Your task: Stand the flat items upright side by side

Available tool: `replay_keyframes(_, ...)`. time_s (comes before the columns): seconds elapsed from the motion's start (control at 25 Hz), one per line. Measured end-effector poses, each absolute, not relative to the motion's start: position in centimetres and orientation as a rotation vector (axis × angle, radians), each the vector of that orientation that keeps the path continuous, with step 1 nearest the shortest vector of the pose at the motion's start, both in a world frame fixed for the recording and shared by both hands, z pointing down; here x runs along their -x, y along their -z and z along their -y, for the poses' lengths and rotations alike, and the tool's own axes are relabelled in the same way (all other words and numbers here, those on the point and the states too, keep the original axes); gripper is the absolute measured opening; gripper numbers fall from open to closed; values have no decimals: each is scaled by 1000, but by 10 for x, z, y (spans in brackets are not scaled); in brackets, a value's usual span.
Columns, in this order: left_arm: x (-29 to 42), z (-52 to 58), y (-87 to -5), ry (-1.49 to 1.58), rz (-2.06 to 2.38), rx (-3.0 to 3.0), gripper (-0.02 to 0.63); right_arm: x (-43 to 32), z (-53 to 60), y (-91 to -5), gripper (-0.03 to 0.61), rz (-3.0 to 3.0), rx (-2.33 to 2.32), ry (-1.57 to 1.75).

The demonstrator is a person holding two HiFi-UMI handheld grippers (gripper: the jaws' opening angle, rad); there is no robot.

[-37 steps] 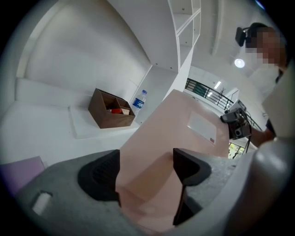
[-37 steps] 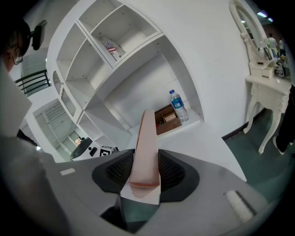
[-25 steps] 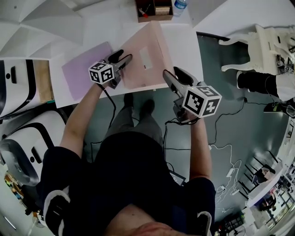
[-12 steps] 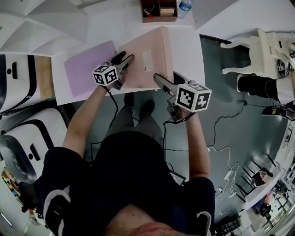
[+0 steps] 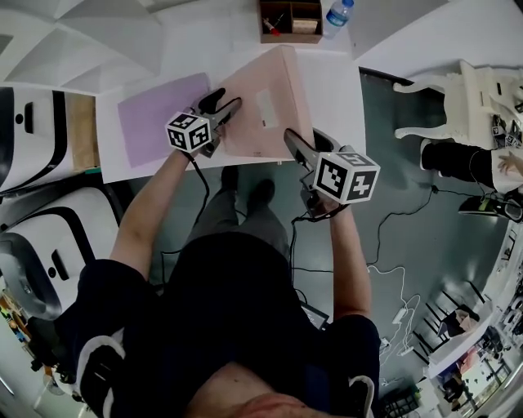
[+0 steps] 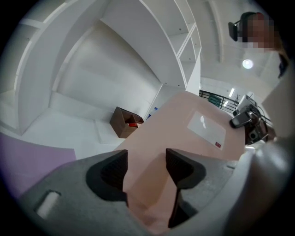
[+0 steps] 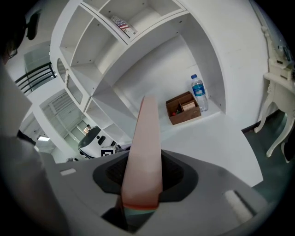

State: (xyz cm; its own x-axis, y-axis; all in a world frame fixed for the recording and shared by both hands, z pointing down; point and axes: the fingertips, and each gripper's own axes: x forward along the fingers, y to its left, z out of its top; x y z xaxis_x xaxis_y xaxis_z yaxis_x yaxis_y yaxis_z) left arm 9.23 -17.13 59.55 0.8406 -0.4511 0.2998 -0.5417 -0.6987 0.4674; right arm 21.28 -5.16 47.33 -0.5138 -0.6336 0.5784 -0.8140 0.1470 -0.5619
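A large pink flat folder (image 5: 261,114) is tilted up off the white table (image 5: 335,90), its white label facing me. My left gripper (image 5: 222,104) is shut on its near left edge, and the pink board (image 6: 184,133) fills the gap between the pads. My right gripper (image 5: 301,137) is at the near right corner. Its jaws are closing, and the folder's thin edge (image 7: 146,138) runs up between them, touching both pads. A purple flat sheet (image 5: 155,110) lies flat on the table to the left.
A brown open box (image 5: 292,20) and a water bottle (image 5: 338,14) stand at the table's far edge. White shelving (image 7: 115,37) rises behind them. A white chair (image 5: 458,90) is on the floor to the right, and a white machine (image 5: 33,122) to the left.
My right gripper has moved forward and left, up to the pink folder's near right corner. The left gripper has kept its hold on the folder's left edge.
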Motion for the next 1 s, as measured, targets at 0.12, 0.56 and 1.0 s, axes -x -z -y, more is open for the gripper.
replay_keyframes(0.12,-90,174,-588,-225,743,-2492,278,-214,54,-466,156,2210,-1434,-1233)
replay_keyframes(0.56,-69,180,-556,-261,865,-2567,282,-209,76,-431,156,2201,-1442,-936)
replay_keyframes(1.0,-21,178,-530,-379,1113,-2600,281,-189,111,-414,156,2225,-1379,-794)
